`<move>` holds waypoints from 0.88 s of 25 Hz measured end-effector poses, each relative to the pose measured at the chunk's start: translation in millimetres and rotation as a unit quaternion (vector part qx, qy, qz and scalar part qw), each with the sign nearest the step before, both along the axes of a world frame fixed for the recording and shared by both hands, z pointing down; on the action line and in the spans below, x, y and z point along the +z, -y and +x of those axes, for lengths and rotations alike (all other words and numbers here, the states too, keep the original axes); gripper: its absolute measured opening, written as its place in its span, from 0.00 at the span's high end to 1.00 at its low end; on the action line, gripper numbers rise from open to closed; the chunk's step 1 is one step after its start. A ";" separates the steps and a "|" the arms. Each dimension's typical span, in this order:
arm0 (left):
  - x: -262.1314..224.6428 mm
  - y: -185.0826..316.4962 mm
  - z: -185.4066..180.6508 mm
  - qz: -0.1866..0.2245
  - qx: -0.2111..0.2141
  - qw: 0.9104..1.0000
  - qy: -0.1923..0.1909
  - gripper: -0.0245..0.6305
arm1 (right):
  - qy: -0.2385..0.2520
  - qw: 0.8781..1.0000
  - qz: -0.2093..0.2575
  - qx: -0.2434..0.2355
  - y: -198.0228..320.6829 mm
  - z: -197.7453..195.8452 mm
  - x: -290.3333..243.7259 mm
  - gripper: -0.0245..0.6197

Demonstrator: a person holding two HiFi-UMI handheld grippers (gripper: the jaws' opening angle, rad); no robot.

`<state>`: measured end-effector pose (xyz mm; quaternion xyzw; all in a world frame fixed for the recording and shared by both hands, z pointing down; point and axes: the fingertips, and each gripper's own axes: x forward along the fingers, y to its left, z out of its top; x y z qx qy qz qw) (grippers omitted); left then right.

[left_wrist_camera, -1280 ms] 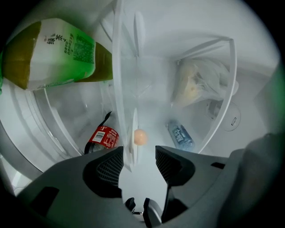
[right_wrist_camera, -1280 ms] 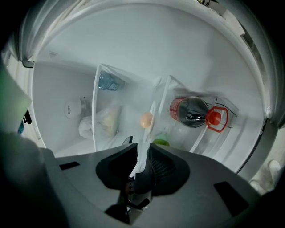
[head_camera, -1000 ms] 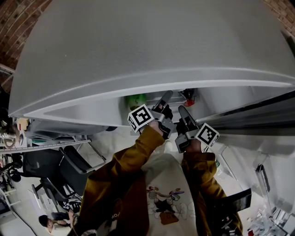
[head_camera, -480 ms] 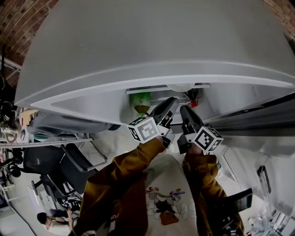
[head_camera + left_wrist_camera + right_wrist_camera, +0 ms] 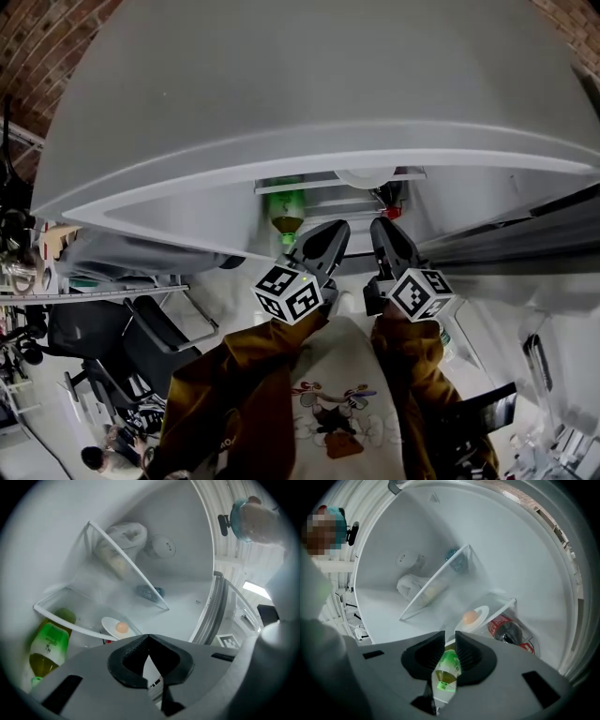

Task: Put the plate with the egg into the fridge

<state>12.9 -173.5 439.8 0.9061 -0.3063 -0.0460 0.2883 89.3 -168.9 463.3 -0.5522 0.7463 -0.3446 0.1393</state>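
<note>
The plate (image 5: 111,625) is already inside the fridge (image 5: 487,536), set flat on a glass shelf (image 5: 61,617) near its front edge, judged so that it sits steady and clear of the door. It is faced upward, and being round it has no long axis of its own. The egg (image 5: 122,627) is carried near the plate's middle, laid on its side; which way its long axis runs cannot be told.

The left claw (image 5: 149,637) is clenched, its jaws having just been closing, and nothing is caught between them, so the plate is judged released. The right claw (image 5: 450,637) is held with its jaws a little apart and empty; a green bottle (image 5: 446,667) is only seen through the gap, standing lower in the fridge. Both claws are kept just outside the opening, pointed inward, apart from the plate. Closing the door is judged to be what remains.
</note>
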 end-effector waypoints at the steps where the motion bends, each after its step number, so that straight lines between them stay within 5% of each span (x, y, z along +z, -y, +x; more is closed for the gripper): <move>1: 2.9 -4.5 -2.0 -0.009 0.002 1.000 -0.002 0.95 | -0.004 1.000 0.000 -0.001 -0.4 -1.8 -0.2 0.85; 22: 8.1 -27.9 -20.9 -0.027 -0.007 1.000 0.007 0.95 | -0.045 0.999 0.005 -0.016 -11.6 -16.0 -7.2 0.85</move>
